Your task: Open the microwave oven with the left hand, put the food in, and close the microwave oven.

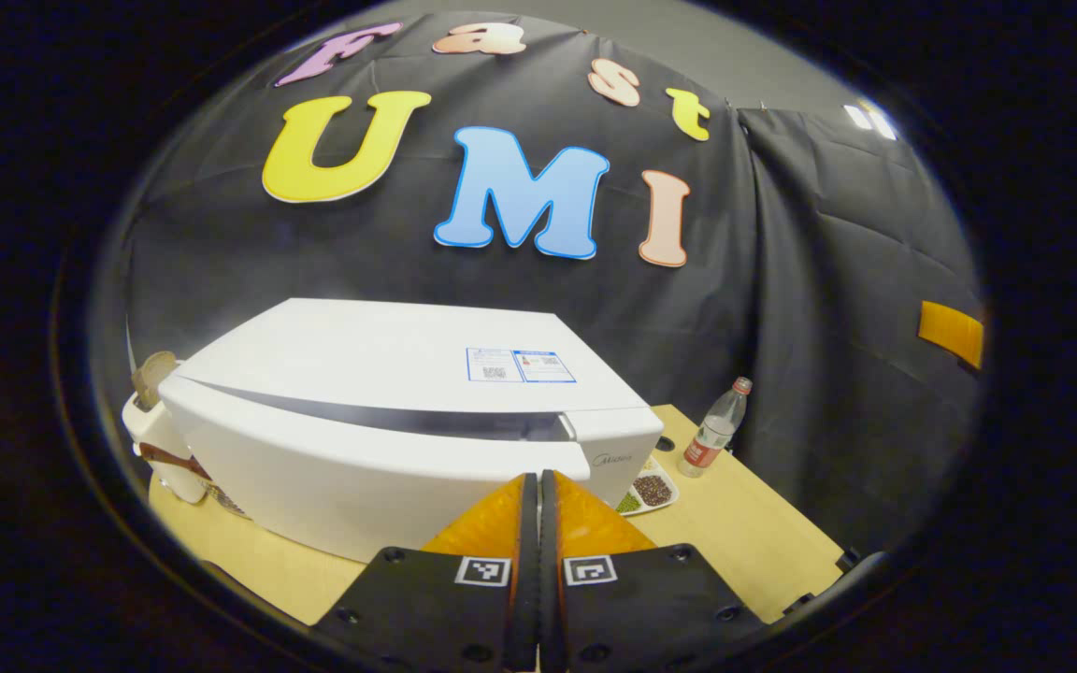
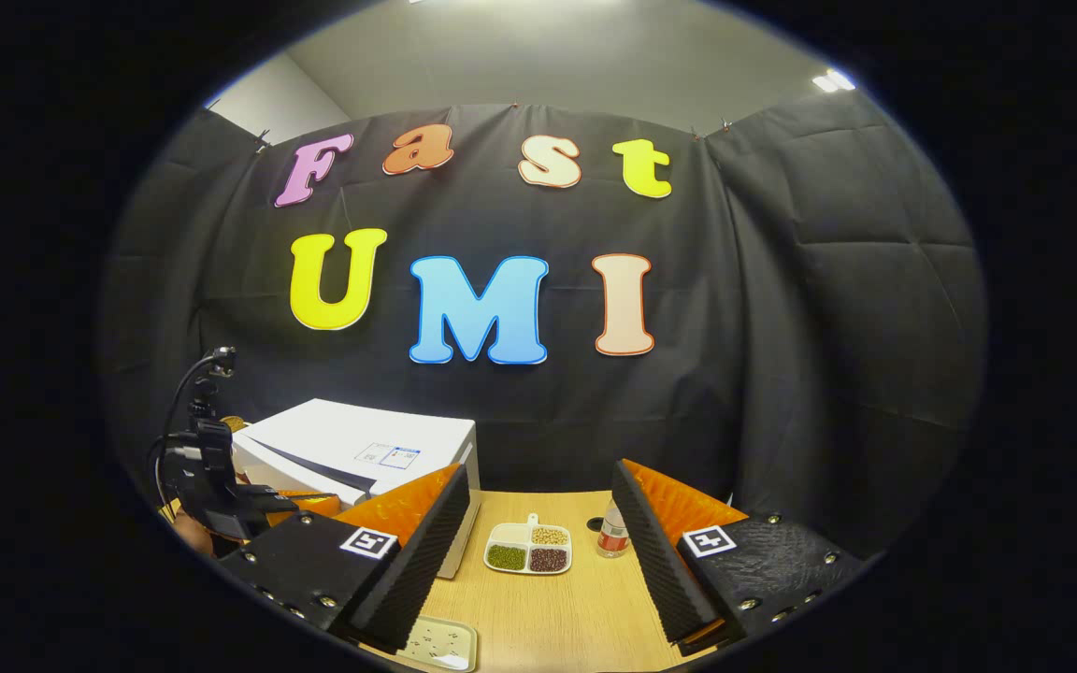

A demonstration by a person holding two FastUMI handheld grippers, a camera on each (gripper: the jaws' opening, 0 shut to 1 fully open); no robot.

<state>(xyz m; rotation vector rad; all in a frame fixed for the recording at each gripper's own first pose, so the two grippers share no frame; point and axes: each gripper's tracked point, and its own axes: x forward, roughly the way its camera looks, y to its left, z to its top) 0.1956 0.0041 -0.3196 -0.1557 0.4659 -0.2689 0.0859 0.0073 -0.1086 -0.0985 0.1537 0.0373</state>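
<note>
A white microwave oven (image 1: 389, 411) sits on the left of a light wooden table (image 1: 744, 533), its door ajar along a dark seam below the top panel, with the left gripper (image 1: 538, 509) directly in front of it. That gripper's 2 orange fingers are pressed together with nothing between them, and their tips seem to be at the door's front edge near its right end, though contact cannot be confirmed.

To open the door well, the tips probably need to hook the edge by the seam and swing outward along the hinge arc, not straight back, so the oven does not slide on the table.

To the right of the oven lies the food, a white divided dish (image 2: 529, 549) holding 3 portions of beans or grains, with a plastic bottle (image 2: 610, 533) just beside it. The right gripper (image 2: 538, 537) hangs above the table near the dish, fingers spread wide and empty.

The oven's handle, hinge side and interior are hidden. A pale object (image 1: 160, 430) at the oven's far left is cut off and hard to identify, as is a small tray (image 2: 440, 645) at the table's near edge.
</note>
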